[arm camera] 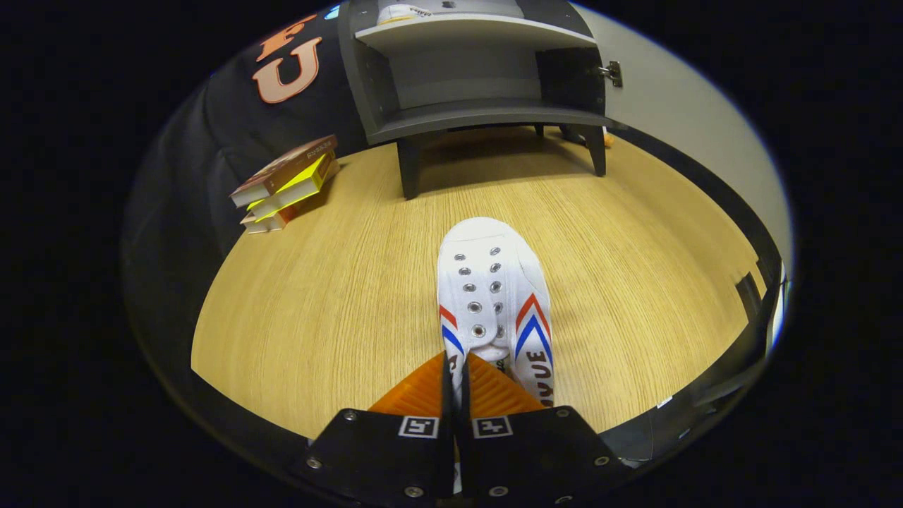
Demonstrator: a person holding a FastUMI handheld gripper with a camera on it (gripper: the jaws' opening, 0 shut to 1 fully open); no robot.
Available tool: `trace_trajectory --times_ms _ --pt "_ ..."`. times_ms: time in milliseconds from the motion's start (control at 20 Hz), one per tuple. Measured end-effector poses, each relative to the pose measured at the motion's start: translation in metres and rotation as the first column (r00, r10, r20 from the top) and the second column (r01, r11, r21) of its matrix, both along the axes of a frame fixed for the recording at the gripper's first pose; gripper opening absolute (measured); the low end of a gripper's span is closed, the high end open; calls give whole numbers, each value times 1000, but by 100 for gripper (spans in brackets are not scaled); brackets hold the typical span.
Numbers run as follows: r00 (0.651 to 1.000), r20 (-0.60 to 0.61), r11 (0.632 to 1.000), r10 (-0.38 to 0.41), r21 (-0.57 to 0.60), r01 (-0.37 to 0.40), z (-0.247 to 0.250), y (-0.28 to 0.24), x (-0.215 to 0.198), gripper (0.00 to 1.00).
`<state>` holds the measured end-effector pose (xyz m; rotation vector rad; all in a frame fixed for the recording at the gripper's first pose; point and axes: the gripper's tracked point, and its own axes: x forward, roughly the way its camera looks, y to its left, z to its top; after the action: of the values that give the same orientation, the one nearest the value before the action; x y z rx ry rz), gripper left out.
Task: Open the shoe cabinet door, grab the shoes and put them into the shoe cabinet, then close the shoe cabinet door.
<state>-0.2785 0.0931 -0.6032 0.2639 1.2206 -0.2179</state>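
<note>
Shoe point(492, 296) apparently pinched in gripper point(456, 370) fingers.

The shoe point(494, 296) bears sideways letters, seemingly "VUE"; the books' point(286, 185) titles are unreadable.

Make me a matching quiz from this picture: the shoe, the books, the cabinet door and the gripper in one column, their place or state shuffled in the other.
1. white shoe
2. books
3. cabinet door
4. gripper

A. swung open
B. stacked on the floor, beside the shoe cabinet
C. jaws shut on the shoe's heel edge
D. pinched between the jaws, toe toward the cabinet

Pairs: 1-D, 2-B, 3-A, 4-C
</note>
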Motion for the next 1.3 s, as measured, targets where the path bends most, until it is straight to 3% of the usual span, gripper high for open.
trace_trajectory --times_ms 600,850,1300 --pt "991 137 1000 4 -10 -3 93 -57 64 0" --pt "971 230 997 -70 26 66 153 -88 102 0" --pt "914 406 998 19 -60 6 257 -124 188 0"
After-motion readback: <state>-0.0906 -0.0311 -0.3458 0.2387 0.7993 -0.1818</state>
